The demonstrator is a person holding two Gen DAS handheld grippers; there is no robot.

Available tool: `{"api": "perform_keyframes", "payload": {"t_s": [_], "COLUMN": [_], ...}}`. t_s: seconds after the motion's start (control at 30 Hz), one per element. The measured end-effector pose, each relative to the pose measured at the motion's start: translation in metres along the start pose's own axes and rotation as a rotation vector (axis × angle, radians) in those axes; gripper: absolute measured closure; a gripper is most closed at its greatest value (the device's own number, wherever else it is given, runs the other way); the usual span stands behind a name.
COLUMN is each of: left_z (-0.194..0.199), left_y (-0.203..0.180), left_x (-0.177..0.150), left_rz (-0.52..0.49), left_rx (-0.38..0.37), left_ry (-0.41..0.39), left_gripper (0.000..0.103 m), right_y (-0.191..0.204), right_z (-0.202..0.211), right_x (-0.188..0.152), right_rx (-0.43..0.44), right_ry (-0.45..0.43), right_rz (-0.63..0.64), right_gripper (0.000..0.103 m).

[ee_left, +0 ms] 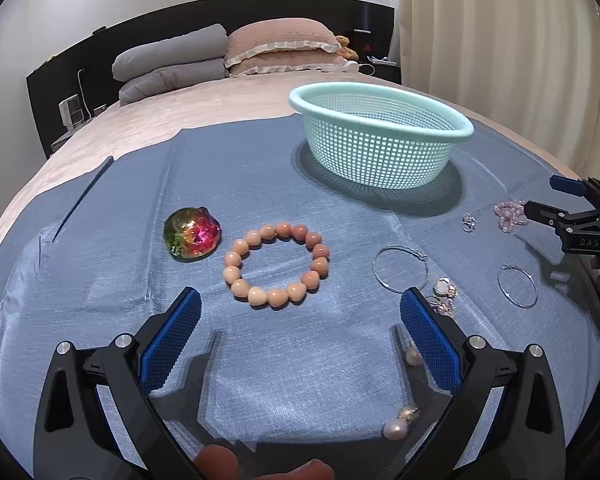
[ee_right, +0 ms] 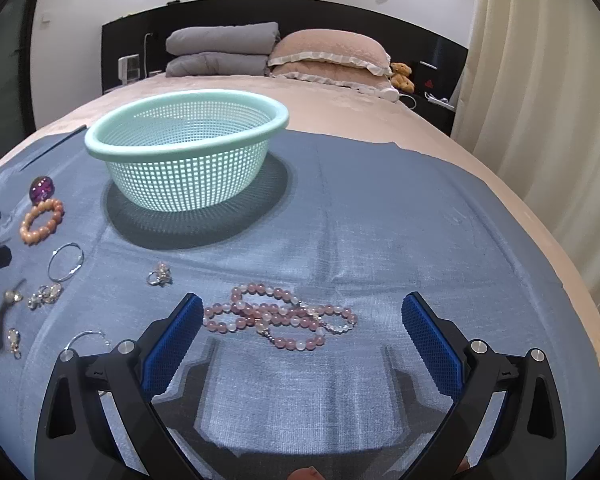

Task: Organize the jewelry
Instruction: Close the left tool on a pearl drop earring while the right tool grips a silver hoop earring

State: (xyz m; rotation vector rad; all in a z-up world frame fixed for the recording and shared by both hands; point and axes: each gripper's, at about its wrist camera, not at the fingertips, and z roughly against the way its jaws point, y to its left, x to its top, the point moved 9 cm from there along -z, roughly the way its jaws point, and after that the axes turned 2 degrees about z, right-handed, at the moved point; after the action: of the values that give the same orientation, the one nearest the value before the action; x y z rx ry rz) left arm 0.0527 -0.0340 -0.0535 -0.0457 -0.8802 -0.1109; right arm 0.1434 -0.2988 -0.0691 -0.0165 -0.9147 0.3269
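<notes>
Left claw (ee_left: 300, 304) open, mesh basket (ee_left: 380, 120) seemingly empty

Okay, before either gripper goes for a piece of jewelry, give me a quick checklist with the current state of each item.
1. Left gripper open, nothing between its fingers: ok.
2. Right gripper open, nothing held: ok.
3. Peach bead bracelet lies flat ahead of the left gripper, apart from the iridescent stone: ok.
4. Pink bead necklace lies ahead of the right gripper, but in overlapping loops: cannot tell whether it will lift cleanly.
5. Mint basket upright, mouth unobstructed: ok.
6. Hoop earring and crystal earrings close by the left gripper's right finger: not ok.
</notes>
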Motion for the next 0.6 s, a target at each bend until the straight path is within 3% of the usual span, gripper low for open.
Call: {"api": "perform_keyframes", "payload": {"t_s": [0.27,0.6], "left_z": [0.015,0.019], "left_y": [-0.027,-0.034], "left_x": [-0.021,-0.040], "left_rz": [-0.047,-0.060], "left_rx": [-0.048,-0.031], "left_ry": [0.020,0.048], "left_gripper": [0.005,0.005], "right_y": [0.033,0.077], "right_z": [0.018,0.026], "right_x": [-0.003,-0.013], "right_rx": [0.088,0.195], "right_ry": [-0.017,-0.004], "right_rz": [0.043,0.085], "right_gripper": [0.008,0.008]}}
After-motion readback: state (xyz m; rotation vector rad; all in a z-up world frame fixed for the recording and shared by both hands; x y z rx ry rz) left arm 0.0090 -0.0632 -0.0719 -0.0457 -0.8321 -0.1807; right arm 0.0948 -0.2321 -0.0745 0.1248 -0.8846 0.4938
